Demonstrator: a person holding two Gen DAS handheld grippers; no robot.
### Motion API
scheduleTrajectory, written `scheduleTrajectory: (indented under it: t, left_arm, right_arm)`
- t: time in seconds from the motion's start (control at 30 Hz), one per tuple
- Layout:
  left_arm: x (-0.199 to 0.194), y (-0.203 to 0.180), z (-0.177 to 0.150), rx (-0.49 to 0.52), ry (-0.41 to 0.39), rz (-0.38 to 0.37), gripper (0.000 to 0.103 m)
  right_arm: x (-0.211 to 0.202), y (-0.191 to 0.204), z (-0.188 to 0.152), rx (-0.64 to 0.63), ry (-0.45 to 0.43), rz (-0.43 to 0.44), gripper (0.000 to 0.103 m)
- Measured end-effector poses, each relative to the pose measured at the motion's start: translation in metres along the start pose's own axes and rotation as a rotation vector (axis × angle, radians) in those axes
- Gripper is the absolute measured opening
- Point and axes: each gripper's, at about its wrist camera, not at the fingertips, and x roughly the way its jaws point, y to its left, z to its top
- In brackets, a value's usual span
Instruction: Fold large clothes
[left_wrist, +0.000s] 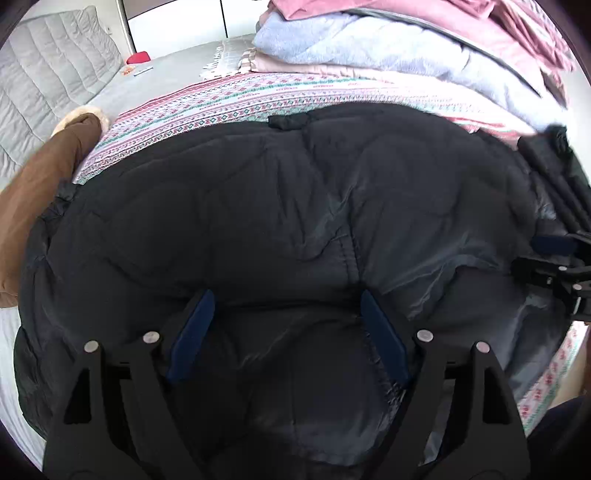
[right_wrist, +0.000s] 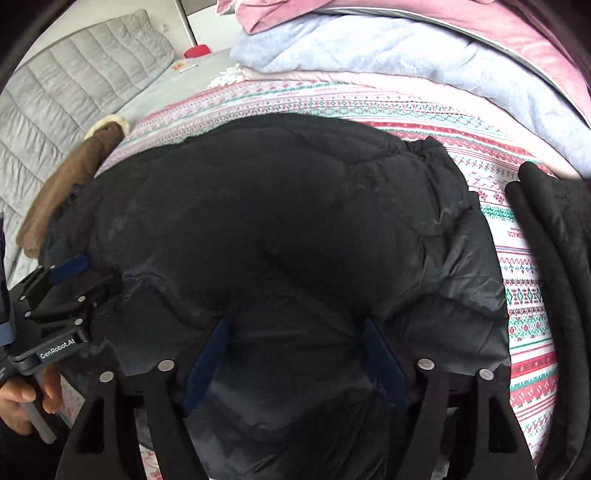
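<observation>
Both the left gripper (left_wrist: 286, 325) and right gripper (right_wrist: 295, 354) have fingers spread wide, gripping nothing, over the black quilted puffer jacket (left_wrist: 258, 206). Pinch the hem edge nearest each pair of fingers, taking every layer, before folding away

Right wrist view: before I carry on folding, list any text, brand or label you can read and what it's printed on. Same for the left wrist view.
"GenRobot.AI": white lettering on the body of the left gripper, seen in the right wrist view.
Patterned blanket: small pink marks near its right edge may be lettering; too small to read.
Black padded jacket: no readable label.
Left wrist view: nothing readable.
</observation>
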Motion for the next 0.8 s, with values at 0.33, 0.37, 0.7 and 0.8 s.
scheduleTrajectory:
  t: [0.33,0.37,0.7,0.8]
  left_arm:
    - [-0.031,-0.002,0.025,0.032,-0.105,0.049,0.082]
    - [-0.033,-0.002,0.032,0.032,-0.116,0.062,0.082]
    - [0.036,-0.01,0.069,0.052,0.068,0.087,0.084]
    - [0.041,-0.013,0.064,0.049,0.061,0.091,0.085]
  right_arm:
    - [0.018,0.002,0.006,0.005,0.035,-0.026,0.089]
    - [0.017,0.001,0.007,0.009,0.035,-0.019,0.089]
    - [0.01,-0.016,0.006,0.044,0.041,0.02,0.089]
    - [0.01,-0.02,0.009,0.038,0.046,0.017,0.089]
